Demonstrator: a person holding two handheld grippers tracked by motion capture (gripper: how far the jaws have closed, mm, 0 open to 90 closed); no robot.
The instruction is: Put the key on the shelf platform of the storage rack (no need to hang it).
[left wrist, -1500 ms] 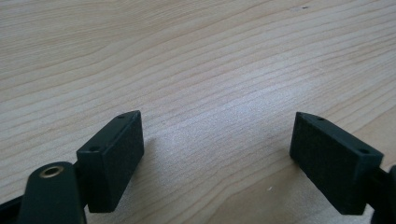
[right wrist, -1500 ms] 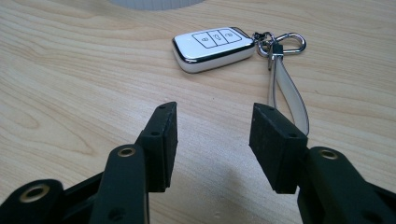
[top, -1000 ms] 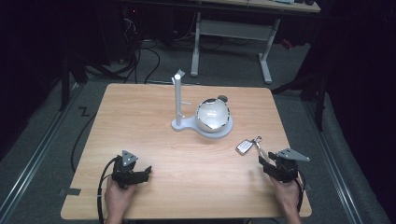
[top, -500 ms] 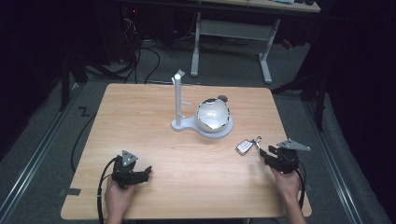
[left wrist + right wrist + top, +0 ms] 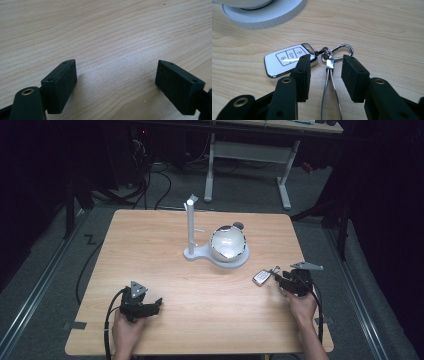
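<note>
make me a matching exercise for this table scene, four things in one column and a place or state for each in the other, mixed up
Things:
1. car key fob
2. metal strap of the key ring
3. left hand-held gripper
4. shiny bowl

Places or states:
A. sits on the round white base beside the upright post
B. jaws wide apart over bare wood, nothing between them
C. lies flat on the table, buttons up, just beyond the right hand-held gripper's near jaw
D. runs between two black jaws that have just been closing, not yet pinched

Pairs: 1-C, 2-D, 3-B, 4-A
</note>
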